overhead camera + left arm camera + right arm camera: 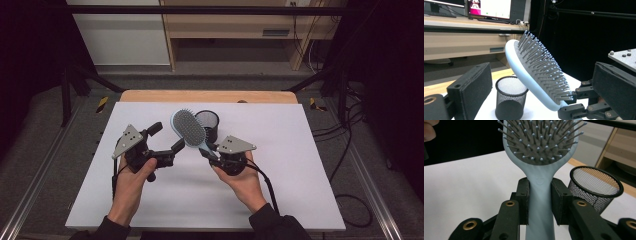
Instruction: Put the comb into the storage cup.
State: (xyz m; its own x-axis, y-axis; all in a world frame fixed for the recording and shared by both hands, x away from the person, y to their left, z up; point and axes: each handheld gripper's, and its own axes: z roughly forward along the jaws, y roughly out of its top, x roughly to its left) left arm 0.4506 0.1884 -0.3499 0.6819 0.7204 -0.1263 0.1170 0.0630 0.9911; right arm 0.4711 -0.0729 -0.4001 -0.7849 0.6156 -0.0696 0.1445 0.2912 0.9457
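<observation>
A: Where does the work stand, going by the mesh cup?

B: The hairbrush is off the table and in the air, just to the left of the mesh cup in the high view, its bristled head tilted up and away from the person. The right gripper is pinching its handle; in the right gripper view both pads sit flat against the pale blue handle just below the head.

A: So the pickup is done?

B: It looks done, yes. The brush is gripped and lifted clear of the white table. What I judge to be left is the placing: the cup stands upright and empty, mouth open, and nothing of the brush is inside it.

A: And the left gripper?

B: Its jaws are spread and hold nothing. It sits left of the brush, farther from the cup than the brush is. In the left gripper view its two pads frame the scene, with the brush's head and the cup well out in front of them.

A: What does the rest call for?

B: If the cup is the goal, the brush probably has to be turned so the handle points down, which the right gripper's hold on that very handle makes awkward. A handover to the open left gripper seems likely, though that is only my reading.
</observation>
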